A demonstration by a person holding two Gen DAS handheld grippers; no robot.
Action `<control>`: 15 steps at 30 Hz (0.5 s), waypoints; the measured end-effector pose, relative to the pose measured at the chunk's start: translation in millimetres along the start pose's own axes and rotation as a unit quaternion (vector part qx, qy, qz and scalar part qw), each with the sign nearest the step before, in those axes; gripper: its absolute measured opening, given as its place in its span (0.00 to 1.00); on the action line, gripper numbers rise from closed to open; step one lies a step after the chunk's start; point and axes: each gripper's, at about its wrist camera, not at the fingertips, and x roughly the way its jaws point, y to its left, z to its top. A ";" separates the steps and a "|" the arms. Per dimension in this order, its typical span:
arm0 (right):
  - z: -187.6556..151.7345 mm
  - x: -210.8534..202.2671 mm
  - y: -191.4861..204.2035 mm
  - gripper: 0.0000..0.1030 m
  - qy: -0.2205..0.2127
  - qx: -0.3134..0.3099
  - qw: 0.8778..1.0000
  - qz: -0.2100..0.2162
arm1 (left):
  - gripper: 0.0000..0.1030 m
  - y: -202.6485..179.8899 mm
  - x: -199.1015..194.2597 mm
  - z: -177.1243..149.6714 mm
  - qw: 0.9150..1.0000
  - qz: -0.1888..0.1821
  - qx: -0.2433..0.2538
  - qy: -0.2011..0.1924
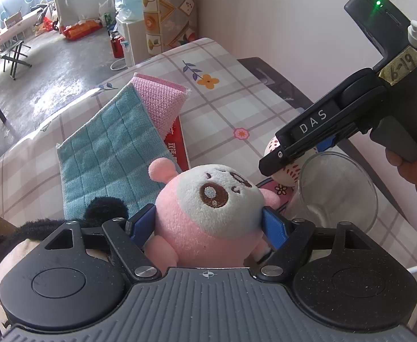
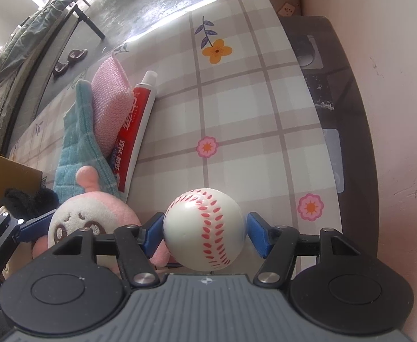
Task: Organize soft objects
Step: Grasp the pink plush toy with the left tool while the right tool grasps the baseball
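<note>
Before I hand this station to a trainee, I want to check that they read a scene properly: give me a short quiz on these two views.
1. True or false: the toothpaste tube stands upright.
2. What sits between the fingers of the right gripper? A) a baseball B) a cloth C) a cup
3. Which gripper is closed on the pink plush toy?

Key:
1. False: the toothpaste tube lies flat beside the pink cloth.
2. A.
3. The left gripper.
</note>
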 end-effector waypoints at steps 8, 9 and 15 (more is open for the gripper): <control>-2.3 -1.4 -0.1 0.60 -0.028 -0.010 1.000 -0.003 | 0.74 0.1 0.0 -0.2 1.000 0.000 0.000 -0.004; -2.7 -2.6 0.3 0.60 -0.033 -0.014 0.999 -0.004 | 0.73 0.4 -0.1 -0.1 1.000 0.000 -0.002 -0.004; -1.8 -24.9 5.4 0.59 -0.076 -0.025 0.997 0.004 | 0.72 3.7 -8.3 -0.6 1.000 0.003 -0.009 -0.012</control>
